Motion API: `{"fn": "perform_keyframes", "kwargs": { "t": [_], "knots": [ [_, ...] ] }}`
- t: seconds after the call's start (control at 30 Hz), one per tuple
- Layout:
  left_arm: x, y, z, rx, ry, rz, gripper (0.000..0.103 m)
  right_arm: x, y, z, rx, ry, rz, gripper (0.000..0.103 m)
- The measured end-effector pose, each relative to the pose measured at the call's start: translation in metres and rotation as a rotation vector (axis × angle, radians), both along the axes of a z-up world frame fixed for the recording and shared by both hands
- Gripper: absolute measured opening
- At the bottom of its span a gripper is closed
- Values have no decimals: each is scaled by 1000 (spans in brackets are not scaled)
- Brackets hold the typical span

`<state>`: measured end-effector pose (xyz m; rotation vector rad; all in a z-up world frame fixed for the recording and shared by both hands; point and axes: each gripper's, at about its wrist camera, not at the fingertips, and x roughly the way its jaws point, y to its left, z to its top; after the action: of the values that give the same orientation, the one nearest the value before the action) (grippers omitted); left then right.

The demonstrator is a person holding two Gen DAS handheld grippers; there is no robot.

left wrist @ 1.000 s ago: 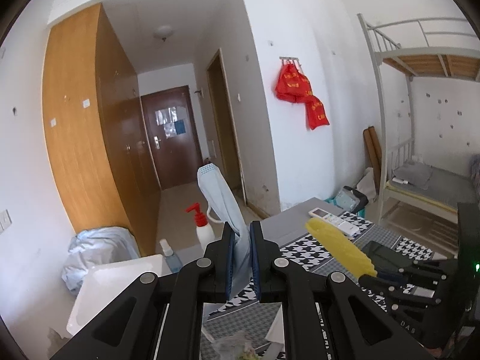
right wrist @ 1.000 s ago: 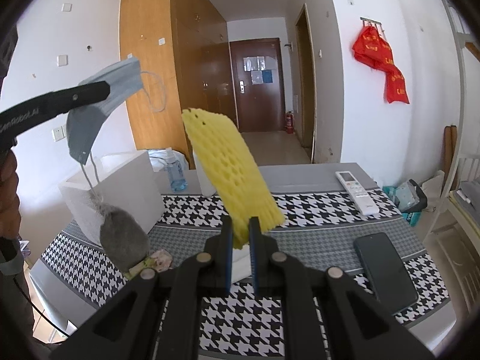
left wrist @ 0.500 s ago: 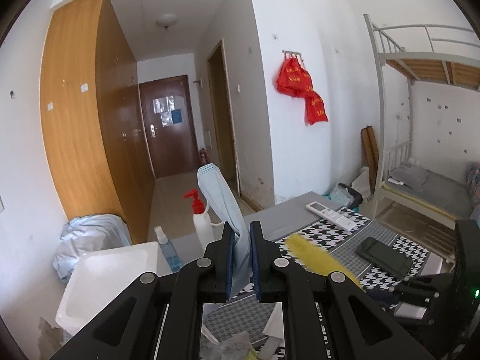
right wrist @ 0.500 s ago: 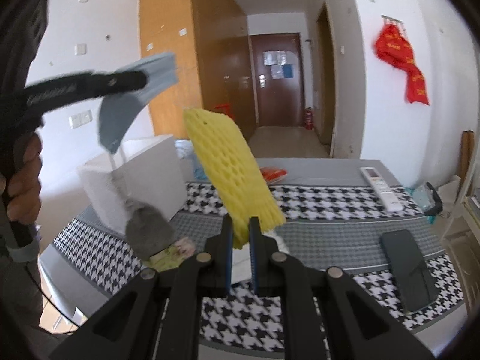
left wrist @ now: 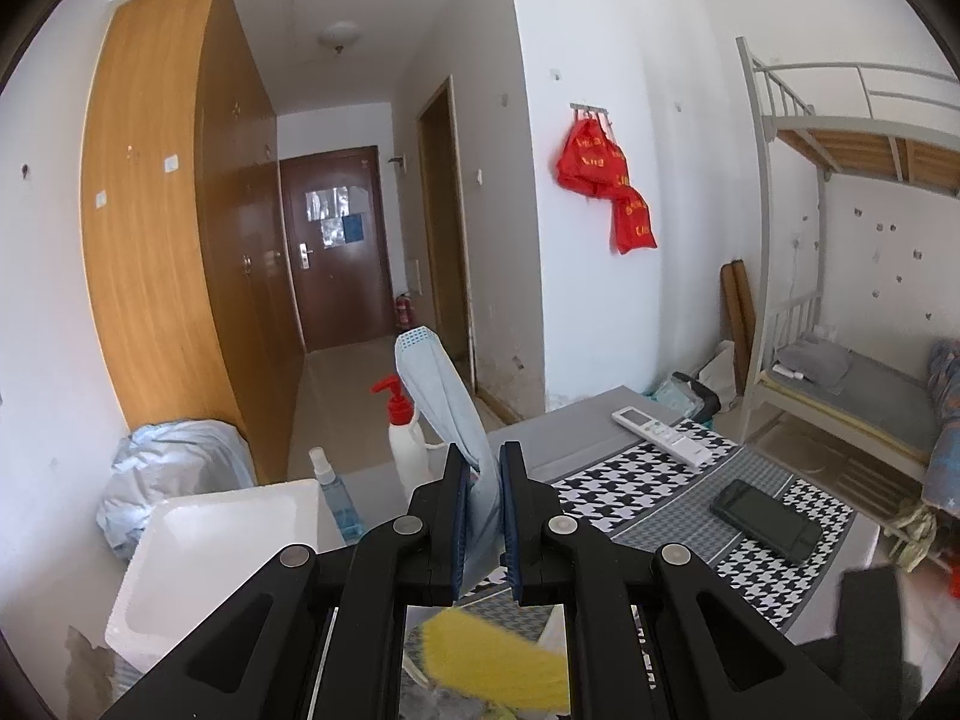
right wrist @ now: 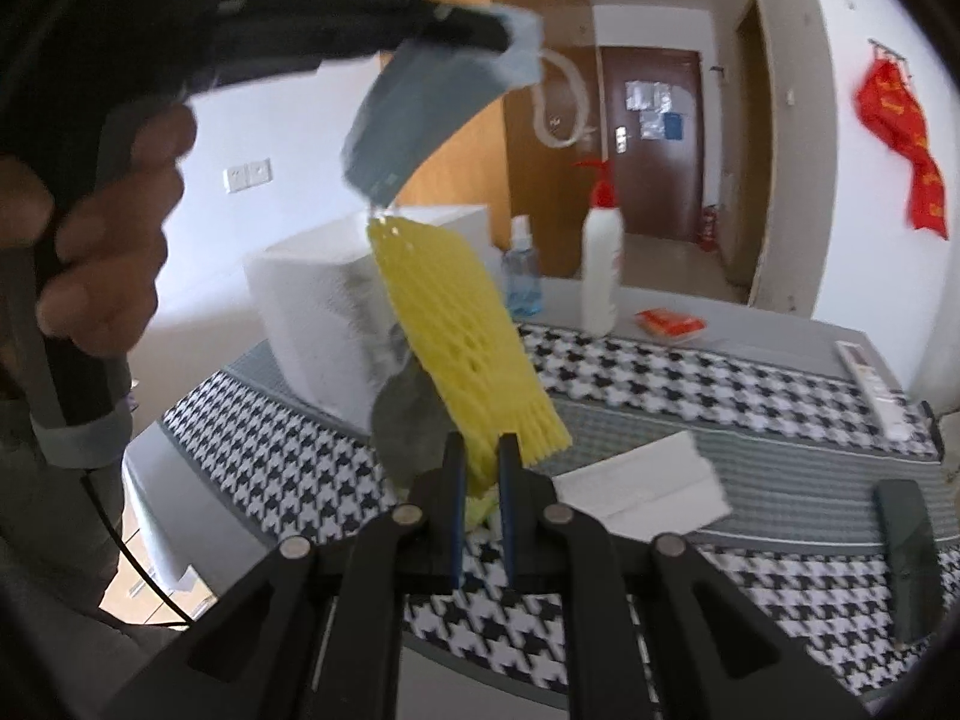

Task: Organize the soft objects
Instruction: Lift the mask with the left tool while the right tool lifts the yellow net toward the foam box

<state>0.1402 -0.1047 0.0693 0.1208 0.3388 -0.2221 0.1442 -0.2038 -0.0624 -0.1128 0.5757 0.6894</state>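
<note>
Below — yellow foam net (left wrist: 498, 657), half hidden.

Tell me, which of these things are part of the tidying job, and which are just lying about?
Part of the job:
face mask, gripped in the left gripper
yellow foam net, gripped in the right gripper
white foam box

Lying about:
phone
remote control
white bottle with red pump
small spray bottle

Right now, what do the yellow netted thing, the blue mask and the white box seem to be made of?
Yellow net sleeve: looks like soft foam mesh, matte, with open diamond holes and a frayed end.
Blue face mask: seems thin non-woven fabric, dull finish, hanging limp, with a white elastic loop.
White box: probably foam such as polystyrene, with thick chalky walls and scuffed grey marks.
</note>
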Motion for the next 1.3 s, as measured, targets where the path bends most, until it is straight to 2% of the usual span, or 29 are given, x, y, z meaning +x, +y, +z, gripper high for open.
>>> {"fn": "perform_keyframes", "kwargs": {
  "t": [0.27,0.73,0.8,0.83,0.87,0.93,1.07,1.17,1.3],
  "knots": [
    [0,9,1,-13,-7,-1,11,-1,22,-16,-59,26,32,13],
    [-10,19,24,-43,-83,-13,11,3,11,-6,-57,-2,-46,13],
    [-5,13,13,0,-58,-13,11,4,2,-3,-49,-7,-77,13],
    [2,9,4,18,-12,-14,11,5,-3,-2,-49,-9,-94,13],
    [5,11,0,-4,18,-21,11,6,-6,-2,-50,-10,-107,13],
    [2,16,2,-49,10,-41,11,5,-9,0,-56,-14,-120,13],
    [1,7,-3,-4,15,-42,11,0,-11,2,-60,-26,-118,13],
    [-1,6,-5,-16,20,-52,11,-4,-11,1,-64,-25,-113,13],
    [0,7,-23,-12,62,-47,11,-11,-2,-11,-102,-7,-84,13]
  ]
}}
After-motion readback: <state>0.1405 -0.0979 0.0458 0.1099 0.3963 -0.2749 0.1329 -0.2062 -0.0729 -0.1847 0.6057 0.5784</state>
